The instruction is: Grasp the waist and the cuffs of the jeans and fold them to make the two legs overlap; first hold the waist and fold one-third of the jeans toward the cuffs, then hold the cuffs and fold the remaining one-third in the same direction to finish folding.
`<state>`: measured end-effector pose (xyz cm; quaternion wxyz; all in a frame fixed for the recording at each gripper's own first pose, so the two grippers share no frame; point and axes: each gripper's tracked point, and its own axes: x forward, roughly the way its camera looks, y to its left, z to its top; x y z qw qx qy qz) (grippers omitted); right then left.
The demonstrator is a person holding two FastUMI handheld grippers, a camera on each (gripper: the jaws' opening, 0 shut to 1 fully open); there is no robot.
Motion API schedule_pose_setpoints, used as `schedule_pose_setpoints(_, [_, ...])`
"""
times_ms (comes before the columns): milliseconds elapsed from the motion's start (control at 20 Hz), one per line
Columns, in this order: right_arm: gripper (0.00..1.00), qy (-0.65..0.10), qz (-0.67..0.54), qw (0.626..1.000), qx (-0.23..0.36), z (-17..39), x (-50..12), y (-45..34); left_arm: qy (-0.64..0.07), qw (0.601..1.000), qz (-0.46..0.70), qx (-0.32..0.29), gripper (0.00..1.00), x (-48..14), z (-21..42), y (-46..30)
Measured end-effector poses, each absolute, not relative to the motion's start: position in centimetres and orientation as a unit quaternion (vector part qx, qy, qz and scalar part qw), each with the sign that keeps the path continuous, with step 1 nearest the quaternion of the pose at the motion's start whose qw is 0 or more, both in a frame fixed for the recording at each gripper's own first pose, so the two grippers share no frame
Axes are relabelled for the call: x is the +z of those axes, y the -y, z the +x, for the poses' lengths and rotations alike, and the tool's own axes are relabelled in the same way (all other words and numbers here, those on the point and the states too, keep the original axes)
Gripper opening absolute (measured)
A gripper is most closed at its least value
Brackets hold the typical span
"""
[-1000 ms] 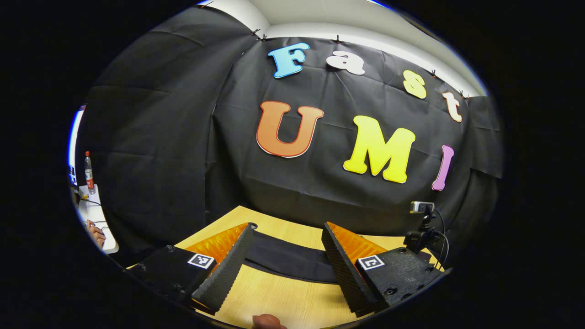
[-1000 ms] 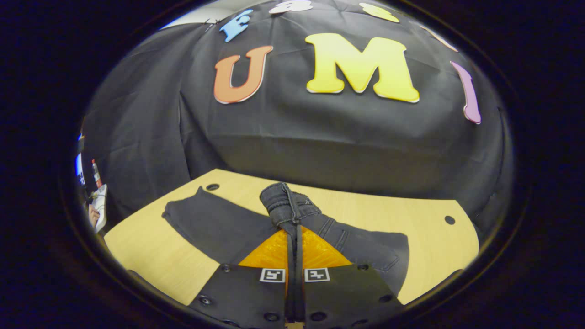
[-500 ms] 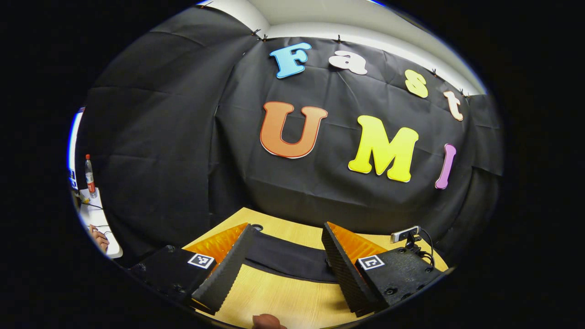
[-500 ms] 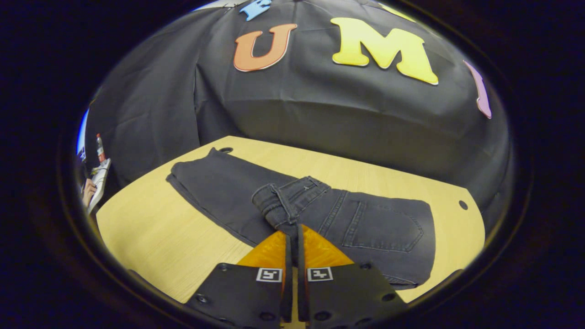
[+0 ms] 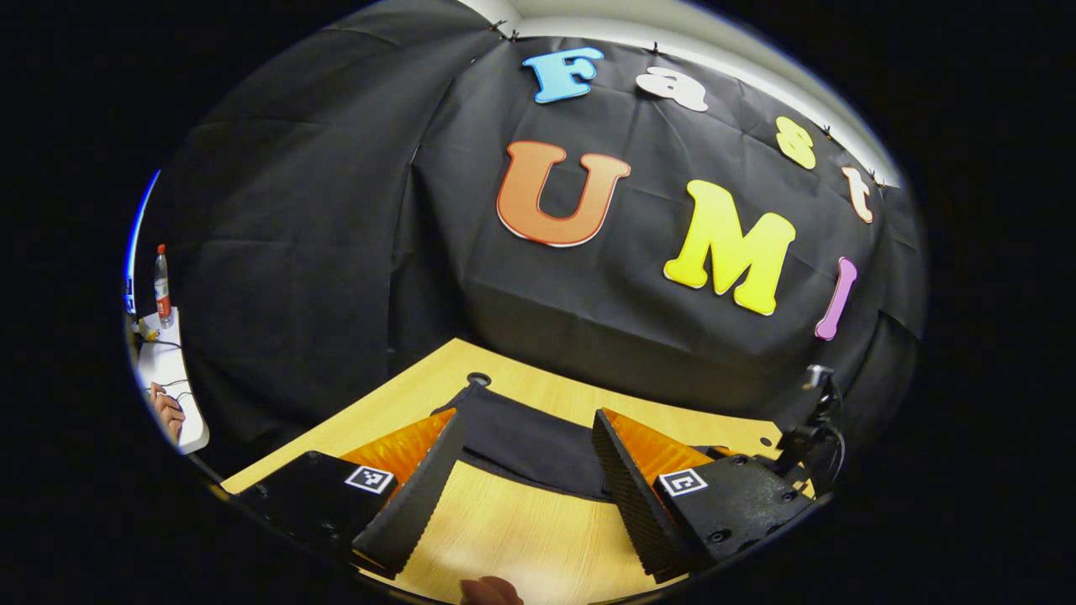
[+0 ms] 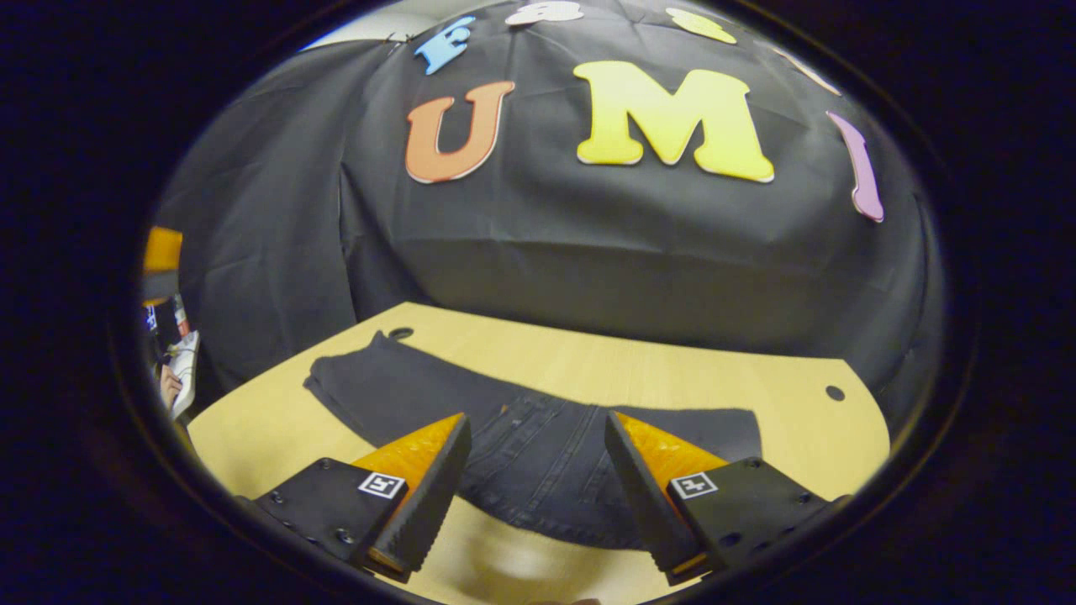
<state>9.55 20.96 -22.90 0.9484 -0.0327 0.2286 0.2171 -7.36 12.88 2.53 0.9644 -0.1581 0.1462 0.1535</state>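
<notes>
Dark grey jeans [image 6: 538,462] lie on the wooden table [image 6: 672,374], the waist part folded flat over the legs, which stretch off to the left. My right gripper [image 6: 536,424] hovers just above the folded part, open, with nothing between its fingers. In the left gripper view the leg end of the jeans [image 5: 521,437] lies flat across the table beyond the fingertips. My left gripper [image 5: 528,418] is open, a little short of that edge and above the bare wood.
Round holes mark the tabletop [image 6: 401,333] [image 6: 834,392] [image 5: 478,379]. A dark device with a cable [image 5: 811,420] stands at the table's right edge. A side desk with a bottle [image 5: 162,286] and a person's hand [image 5: 168,412] lies far left.
My right gripper has let go of the waist and opened; the waist, lifted a second ago, now lies flat on the legs. The left gripper stayed open and tipped slightly down toward the jeans.
</notes>
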Motion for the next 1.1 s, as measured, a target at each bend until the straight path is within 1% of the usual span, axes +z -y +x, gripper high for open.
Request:
schedule_pose_setpoints(250, [0.99, -0.154, -0.017, 0.966, 0.208, 11.8, -15.3, -19.6, -0.176, 0.952, -0.201, 0.149, 0.99, -1.3, -6.2, -14.0])
schedule_pose_setpoints(500, [0.98, -0.094, -0.029, 0.976, 0.192, 13.3, -8.8, -16.3, -0.202, 0.911, -0.327, 0.149, 0.99, -6.7, -4.7, -16.4])
schedule_pose_setpoints(650, [0.99, -0.079, -0.032, 0.982, 0.171, 14.2, -6.2, -13.5, -0.214, 0.872, -0.407, 0.168, 0.99, -10.4, -3.7, -18.4])
schedule_pose_setpoints(800, [0.98, -0.059, -0.046, 0.986, 0.15, 14.9, -4.2, -10.8, -0.214, 0.831, -0.479, 0.185, 0.99, -12.8, -1.8, -20.0])
schedule_pose_setpoints(1100, [0.98, -0.044, -0.065, 0.99, 0.114, 15.9, -2.1, -6.3, -0.216, 0.736, -0.602, 0.225, 0.99, -16.8, -0.9, -22.0])
